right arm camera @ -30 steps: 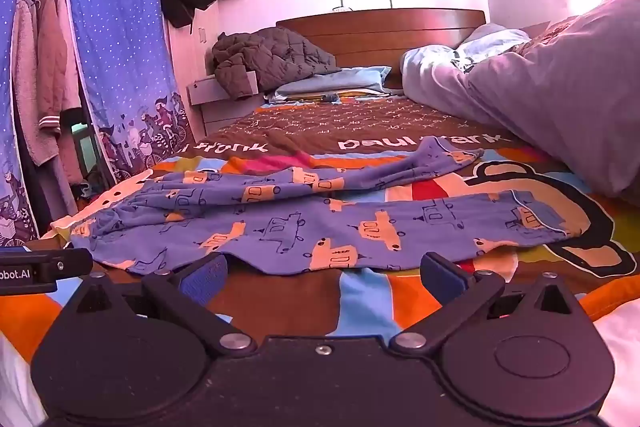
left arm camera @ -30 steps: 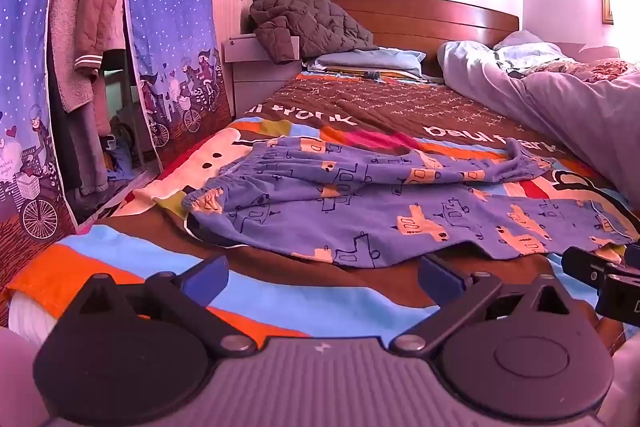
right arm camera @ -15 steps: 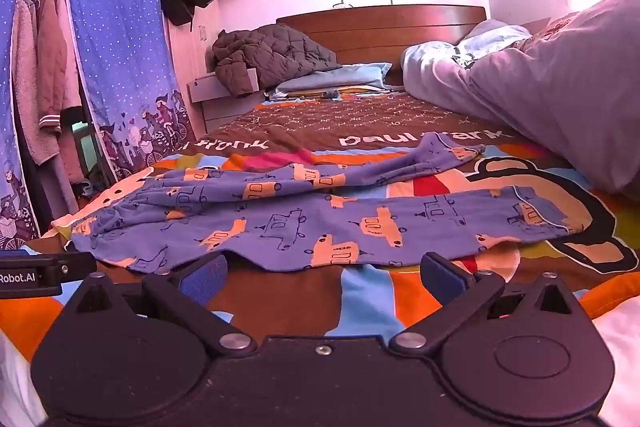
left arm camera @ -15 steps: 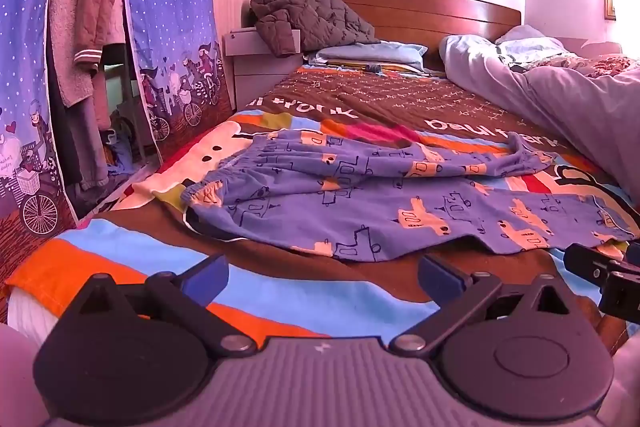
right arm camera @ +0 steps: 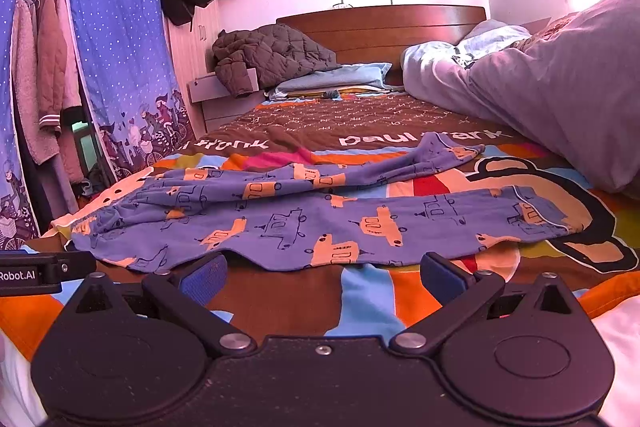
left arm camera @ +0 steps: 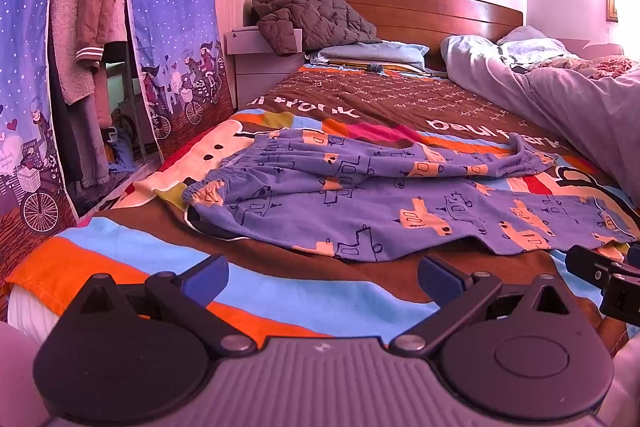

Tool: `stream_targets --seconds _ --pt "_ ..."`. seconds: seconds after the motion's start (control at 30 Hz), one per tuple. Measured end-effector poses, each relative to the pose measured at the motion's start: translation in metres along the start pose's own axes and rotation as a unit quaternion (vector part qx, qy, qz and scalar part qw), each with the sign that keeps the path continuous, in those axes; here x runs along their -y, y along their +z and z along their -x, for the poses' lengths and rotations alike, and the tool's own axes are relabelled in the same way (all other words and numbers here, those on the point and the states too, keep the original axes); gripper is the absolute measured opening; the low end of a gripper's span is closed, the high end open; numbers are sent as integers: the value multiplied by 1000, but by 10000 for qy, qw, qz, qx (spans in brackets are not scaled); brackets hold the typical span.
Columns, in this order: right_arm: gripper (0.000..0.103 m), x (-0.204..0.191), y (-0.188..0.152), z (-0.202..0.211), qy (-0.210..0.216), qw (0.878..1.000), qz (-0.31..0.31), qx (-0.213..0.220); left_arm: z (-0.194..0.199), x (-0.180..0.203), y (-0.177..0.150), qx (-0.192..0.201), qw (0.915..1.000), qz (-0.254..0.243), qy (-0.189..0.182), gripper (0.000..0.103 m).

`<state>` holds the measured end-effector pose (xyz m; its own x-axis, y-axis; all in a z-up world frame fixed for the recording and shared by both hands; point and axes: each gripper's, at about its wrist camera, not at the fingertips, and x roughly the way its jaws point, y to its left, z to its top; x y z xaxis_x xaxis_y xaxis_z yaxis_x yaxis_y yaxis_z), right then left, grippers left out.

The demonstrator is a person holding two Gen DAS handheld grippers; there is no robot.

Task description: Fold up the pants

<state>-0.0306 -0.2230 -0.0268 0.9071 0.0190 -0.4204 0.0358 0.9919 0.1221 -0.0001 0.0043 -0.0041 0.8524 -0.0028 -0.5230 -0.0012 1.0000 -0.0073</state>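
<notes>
Blue pants (left arm camera: 380, 199) with an orange car print lie spread across the colourful bedspread (left arm camera: 280, 291), waistband to the left, legs running right. They also show in the right wrist view (right arm camera: 320, 219). My left gripper (left arm camera: 322, 273) is open and empty, just short of the pants' near edge. My right gripper (right arm camera: 322, 273) is open and empty, its blue pads at the near edge of the lower leg. The right gripper's body (left arm camera: 608, 275) shows at the left view's right edge; the left gripper's body (right arm camera: 40, 273) shows at the right view's left edge.
A grey duvet (left arm camera: 560, 99) is heaped on the bed's right side. A brown jacket (left arm camera: 312, 15) and pillows lie by the wooden headboard (left arm camera: 440, 7). A blue curtained wardrobe (left arm camera: 172, 27) with hanging clothes stands left of the bed.
Both grippers have crept a little forward toward the pants' near edge. The pants have not moved, and both grippers stay open.
</notes>
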Motion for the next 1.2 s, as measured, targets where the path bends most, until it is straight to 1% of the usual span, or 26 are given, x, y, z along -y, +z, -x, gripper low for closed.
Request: stream_targets --seconds 0.1,1.2 --pt "102 1 4 2 -2 10000 -16 -27 -1 0 0 -8 10000 -4 5 103" --pt "102 1 3 1 0 10000 -16 -35 -3 0 2 -26 10000 6 3 103"
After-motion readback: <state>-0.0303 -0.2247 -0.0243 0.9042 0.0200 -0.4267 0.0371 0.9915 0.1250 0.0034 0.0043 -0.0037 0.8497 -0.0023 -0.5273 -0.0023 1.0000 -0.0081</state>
